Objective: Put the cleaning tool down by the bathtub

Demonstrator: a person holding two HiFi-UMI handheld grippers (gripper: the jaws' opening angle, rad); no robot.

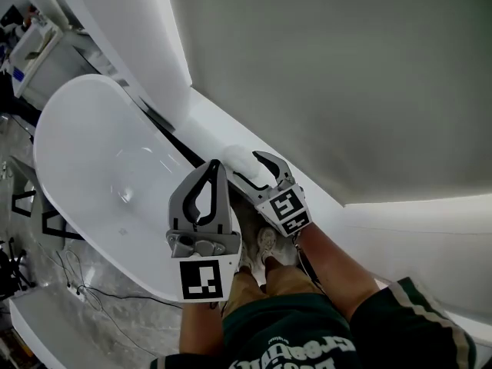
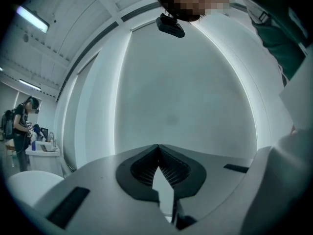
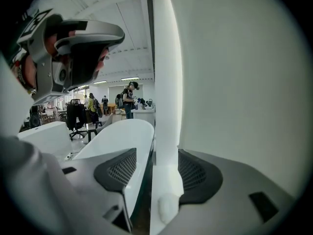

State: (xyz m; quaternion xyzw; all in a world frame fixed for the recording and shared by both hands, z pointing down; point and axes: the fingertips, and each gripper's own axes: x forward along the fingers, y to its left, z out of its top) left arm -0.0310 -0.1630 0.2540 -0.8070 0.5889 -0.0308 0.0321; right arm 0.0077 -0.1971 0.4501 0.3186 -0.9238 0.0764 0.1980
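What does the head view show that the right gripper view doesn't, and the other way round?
Only the head view: the person's shoes on the floor. Only the right gripper view: people and an office chair in the room beyond. Both: the bathtub, the left gripper, and the white cleaning tool between the jaws of the right gripper.

A plain grey wall (image 1: 330, 68) fills the right, with white trim (image 1: 415, 225) at its foot. Cables (image 1: 77, 283) trail over the pale floor (image 1: 123, 317) near left. A strip light (image 2: 32, 18) glows overhead, and a black office chair (image 3: 76, 115) stands far off.
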